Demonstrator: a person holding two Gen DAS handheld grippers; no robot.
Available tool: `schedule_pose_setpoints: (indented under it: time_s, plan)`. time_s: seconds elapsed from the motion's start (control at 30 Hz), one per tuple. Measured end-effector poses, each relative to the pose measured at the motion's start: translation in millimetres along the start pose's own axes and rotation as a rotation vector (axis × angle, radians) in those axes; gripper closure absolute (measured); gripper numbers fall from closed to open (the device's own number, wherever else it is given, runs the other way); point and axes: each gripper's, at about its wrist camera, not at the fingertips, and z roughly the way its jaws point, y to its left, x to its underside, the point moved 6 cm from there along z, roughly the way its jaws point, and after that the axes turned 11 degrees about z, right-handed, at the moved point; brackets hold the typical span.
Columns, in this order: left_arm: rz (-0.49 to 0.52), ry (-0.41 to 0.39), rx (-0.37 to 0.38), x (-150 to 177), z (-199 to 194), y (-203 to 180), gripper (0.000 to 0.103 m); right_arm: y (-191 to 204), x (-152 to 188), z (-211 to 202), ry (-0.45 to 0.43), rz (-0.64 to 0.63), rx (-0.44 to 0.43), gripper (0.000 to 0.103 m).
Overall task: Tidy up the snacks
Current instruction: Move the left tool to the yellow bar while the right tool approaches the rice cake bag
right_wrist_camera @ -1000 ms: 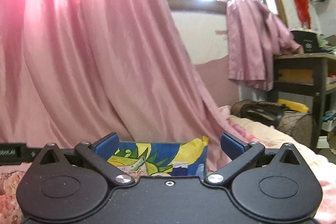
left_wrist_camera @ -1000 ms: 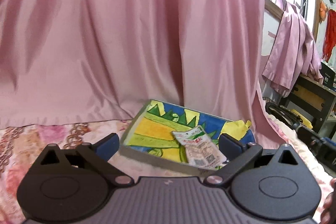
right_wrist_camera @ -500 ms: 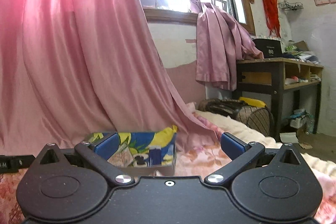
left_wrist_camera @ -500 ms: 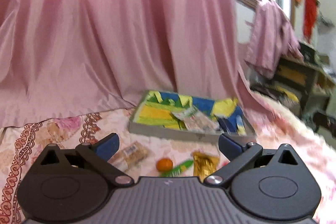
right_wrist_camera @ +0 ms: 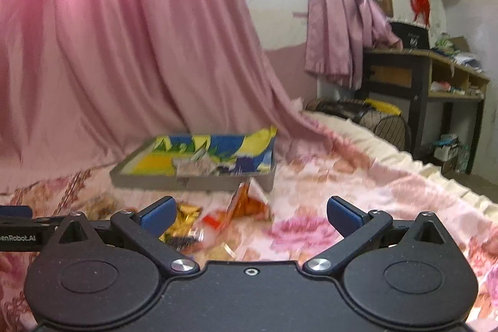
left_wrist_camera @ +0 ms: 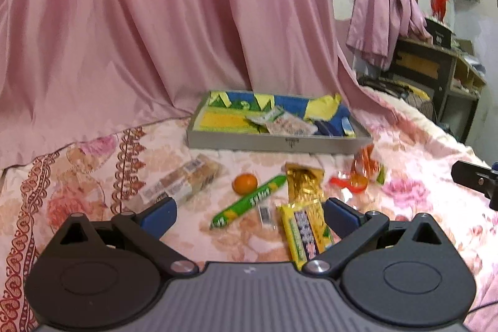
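Looking down the left gripper, I had its fingers spread wide with nothing held, and the yellow-and-purple foil snack bar lay just inside the right finger, long axis pointing away from me. That made my left the nearer one, I reckoned. The right gripper was spread and empty too, near the orange crinkly packet. The shallow grey box with the bright yellow-blue lining sat beyond, already holding a pale printed pouch.

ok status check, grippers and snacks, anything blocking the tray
Left gripper open, empty. Right gripper open, empty. Snacks loose on bedspread: orange, green stick. Tray unobstructed.
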Motion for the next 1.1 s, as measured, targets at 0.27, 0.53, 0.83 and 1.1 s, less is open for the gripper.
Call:
schedule_pose_setpoints:
  time_s: [0.27,0.53,0.83,1.1]
  plan:
    - [0.006,0.031,0.011,7.2,5.7,-3.8,0.000,5.5,18.2,7.2,0.076,-0.012,-0.008,0.001]
    - [0.000,0.073,0.012,14.1,14.5,-6.2,0.000,1.8,23.8,16.9,0.130,-0.005,0.013,0.001]
    - [-0.049,0.120,0.007,20.9,22.8,-0.4,0.000,0.1,34.5,31.0,0.220,-0.018,0.044,0.001]
    - [-0.052,0.174,0.025,27.8,36.1,-8.4,0.000,-4.6,43.7,43.8,0.307,0.000,0.052,0.001]
